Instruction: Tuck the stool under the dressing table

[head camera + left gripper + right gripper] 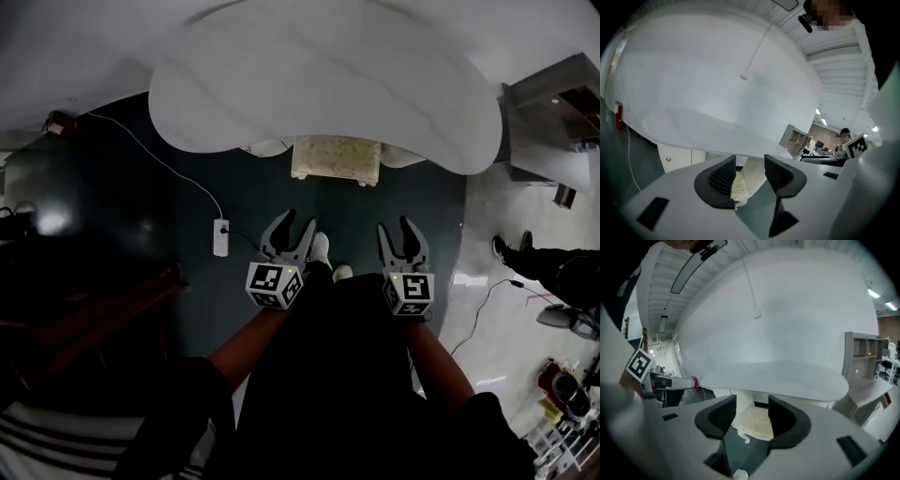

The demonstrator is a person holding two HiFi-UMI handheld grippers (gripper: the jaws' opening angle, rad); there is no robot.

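Note:
The stool (336,159), with a cream cushion and white legs, stands on the floor with its far half under the white dressing table (328,84). My left gripper (296,223) and right gripper (395,227) hover side by side in front of it, well short of the stool and touching nothing. Both are open and empty. In the left gripper view the jaws (750,176) stand apart, framing a strip of the cushion (738,186) below the tabletop (717,131). The right gripper (752,414) likewise frames the cushion (757,423) under the tabletop (778,376).
A white power strip (221,237) with its cable lies on the dark rug (122,206) to the left. My own shoes (322,248) stand between the grippers. A grey shelf unit (553,122) and another person's feet (511,251) are at the right.

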